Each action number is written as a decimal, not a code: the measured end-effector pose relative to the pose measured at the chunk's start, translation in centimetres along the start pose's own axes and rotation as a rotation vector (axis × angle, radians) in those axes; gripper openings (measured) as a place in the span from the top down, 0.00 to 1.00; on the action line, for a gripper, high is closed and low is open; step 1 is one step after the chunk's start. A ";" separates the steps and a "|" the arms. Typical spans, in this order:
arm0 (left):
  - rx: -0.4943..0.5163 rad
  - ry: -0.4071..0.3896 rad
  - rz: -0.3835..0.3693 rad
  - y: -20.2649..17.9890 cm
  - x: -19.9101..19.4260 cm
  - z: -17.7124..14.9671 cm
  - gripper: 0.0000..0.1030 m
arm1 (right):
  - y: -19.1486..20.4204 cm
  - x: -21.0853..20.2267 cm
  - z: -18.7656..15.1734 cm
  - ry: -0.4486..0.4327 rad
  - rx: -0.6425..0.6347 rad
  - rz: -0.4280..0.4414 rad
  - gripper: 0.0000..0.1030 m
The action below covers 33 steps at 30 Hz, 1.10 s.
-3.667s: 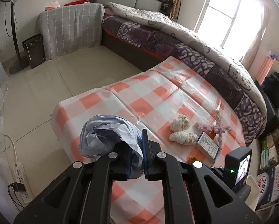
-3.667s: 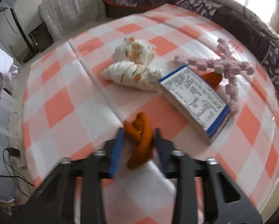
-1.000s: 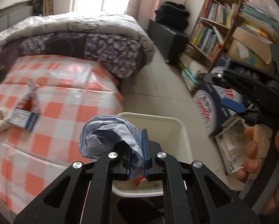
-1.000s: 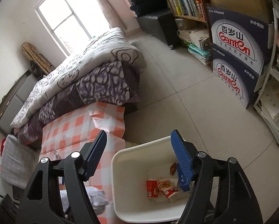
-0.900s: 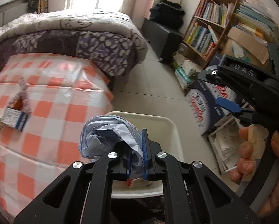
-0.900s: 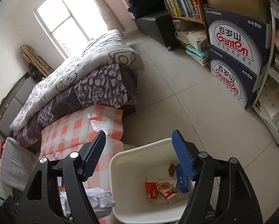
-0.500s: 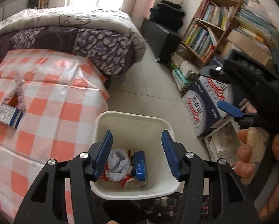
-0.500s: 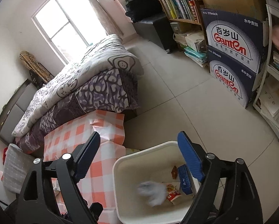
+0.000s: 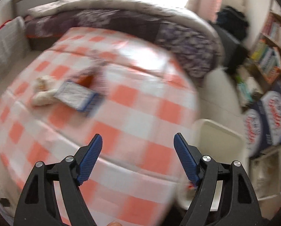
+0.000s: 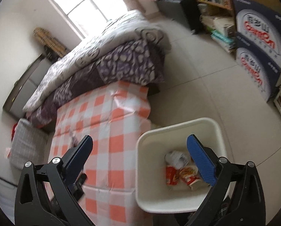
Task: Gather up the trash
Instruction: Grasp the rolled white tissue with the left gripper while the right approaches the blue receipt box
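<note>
My left gripper (image 9: 137,146) is open and empty above the near edge of the orange-checked table (image 9: 133,113). On the table lie a blue-edged box (image 9: 75,96) and crumpled tissue wads (image 9: 41,92). My right gripper (image 10: 139,148) is open and empty above the white bin (image 10: 214,128), which stands on the floor by the table (image 10: 102,124). In the bin lie a crumpled pale bag (image 10: 176,158) and red wrappers (image 10: 180,175). The bin's rim also shows in the left wrist view (image 9: 221,130).
A bed with a purple patterned quilt (image 10: 106,64) runs behind the table. Blue-and-white cartons (image 10: 261,43) and a bookshelf (image 9: 272,43) stand on the right. Tiled floor (image 10: 206,94) lies between bin and cartons. The left wrist view is motion-blurred.
My left gripper opened and dropped the pale bag into the bin, then swung left toward the table. My right gripper stayed open over the bin.
</note>
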<state>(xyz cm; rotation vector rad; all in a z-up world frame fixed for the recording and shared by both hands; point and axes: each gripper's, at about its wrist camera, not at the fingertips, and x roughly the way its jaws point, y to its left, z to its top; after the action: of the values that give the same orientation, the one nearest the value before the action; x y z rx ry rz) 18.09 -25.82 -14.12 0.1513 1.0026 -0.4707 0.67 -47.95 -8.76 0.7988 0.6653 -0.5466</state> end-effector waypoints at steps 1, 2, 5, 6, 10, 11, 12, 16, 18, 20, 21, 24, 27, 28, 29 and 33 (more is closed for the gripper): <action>0.013 0.016 0.029 1.2 0.5 0.2 0.26 | 0.5 0.3 -0.1 0.016 -0.010 0.011 0.07; 0.036 0.038 0.068 3.0 1.3 0.6 0.26 | 0.9 0.5 -0.3 0.025 -0.018 0.018 0.07; 0.090 0.027 0.188 7.8 2.5 1.3 0.26 | 2.2 1.0 -0.6 0.048 -0.054 0.037 0.07; 0.128 0.017 0.231 9.5 3.0 1.7 0.26 | 2.9 1.2 -0.7 0.056 -0.071 0.042 0.07; 0.269 0.026 0.313 12.8 4.9 3.1 0.26 | 4.7 2.1 -1.2 0.087 -0.120 0.052 0.07; 0.303 0.034 0.304 13.2 5.5 3.4 0.26 | 5.3 2.4 -1.4 0.099 -0.129 0.057 0.07; 0.340 0.043 0.298 13.4 6.0 3.6 0.26 | 5.7 2.7 -1.5 0.108 -0.135 0.060 0.07; 0.481 0.094 0.288 13.5 8.5 4.0 0.34 | 7.3 3.6 -2.1 0.128 -0.164 0.057 0.07; 0.527 0.122 0.276 13.8 9.7 4.1 0.35 | 8.3 4.0 -2.6 0.140 -0.188 0.055 0.07; 0.530 0.133 0.257 14.2 10.6 4.5 0.37 | 9.1 4.3 -3.0 0.145 -0.217 0.045 0.07; 0.511 0.130 0.230 14.7 10.7 4.9 0.39 | 9.6 4.5 -3.2 0.147 -0.233 0.038 0.07; 0.388 0.116 0.191 16.9 10.5 6.1 0.58 | 10.8 5.1 -4.0 0.147 -0.285 0.002 0.07; 0.260 0.098 0.115 18.8 9.4 6.2 0.60 | 12.0 5.7 -4.6 0.131 -0.349 -0.041 0.07; 0.222 0.092 0.092 19.4 8.7 5.8 0.61 | 12.5 6.0 -4.9 0.121 -0.383 -0.062 0.07; 0.203 0.090 0.077 19.8 8.1 5.4 0.61 | 13.3 6.4 -5.6 0.110 -0.441 -0.082 0.07; 0.153 0.050 0.010 22.0 4.1 2.8 0.62 | 17.2 8.7 -8.9 0.172 -0.638 -0.042 0.07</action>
<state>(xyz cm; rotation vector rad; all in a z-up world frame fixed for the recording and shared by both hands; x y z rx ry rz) 31.99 -8.43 -18.07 0.3059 1.0139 -0.5367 15.10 -32.59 -11.59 0.2314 0.9514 -0.2730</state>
